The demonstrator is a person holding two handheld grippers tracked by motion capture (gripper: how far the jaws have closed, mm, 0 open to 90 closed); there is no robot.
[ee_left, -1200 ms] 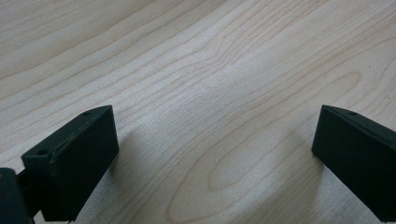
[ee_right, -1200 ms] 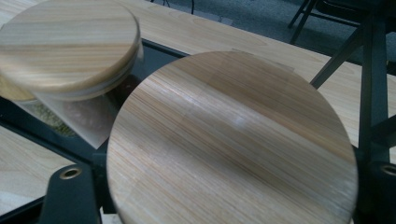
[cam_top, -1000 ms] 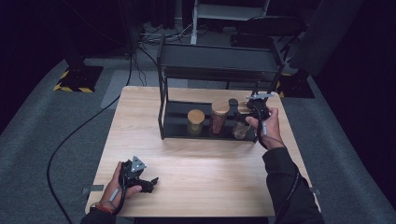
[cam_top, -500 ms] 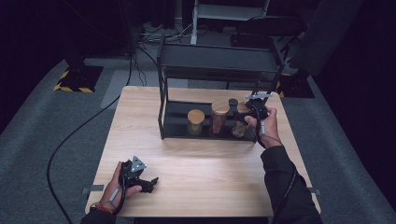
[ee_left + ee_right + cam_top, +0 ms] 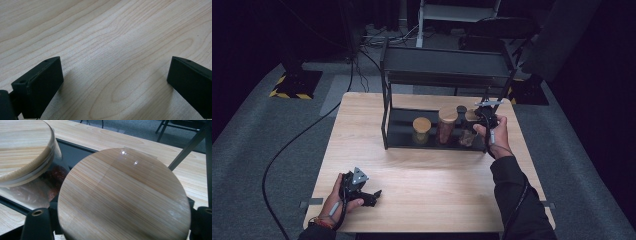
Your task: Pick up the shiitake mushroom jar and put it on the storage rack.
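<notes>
Right gripper: at the right end of the black rack, lower tier, held level in the right hand. Jaws closed on the jar, one jaw at each side of it below the lid, as seen in the right gripper view.

Jar: glass body, round wooden lid. Lid surface pale brown with fine straight grain running across it, a faint seam between joined strips, and small bright reflections near the far edge. Lid flat and level with the camera's line of sight; glass wall mostly hidden beneath it. Position: rightmost in the row on the lower tier of the rack, at the rack's right upright.

Second jar: just beside the held jar, same wooden lid type, clear glass wall, reddish-brown contents visible through the glass. Contact between the two jars: cannot tell. Third jar: further left on the same tier, wooden lid, apart from the others.

Rack: black metal frame, two tiers, standing on the far half of the bench.

Left gripper: resting near the front left corner of the bench in the left hand. Jaws wide apart, nothing between them, bare wood grain below.
</notes>
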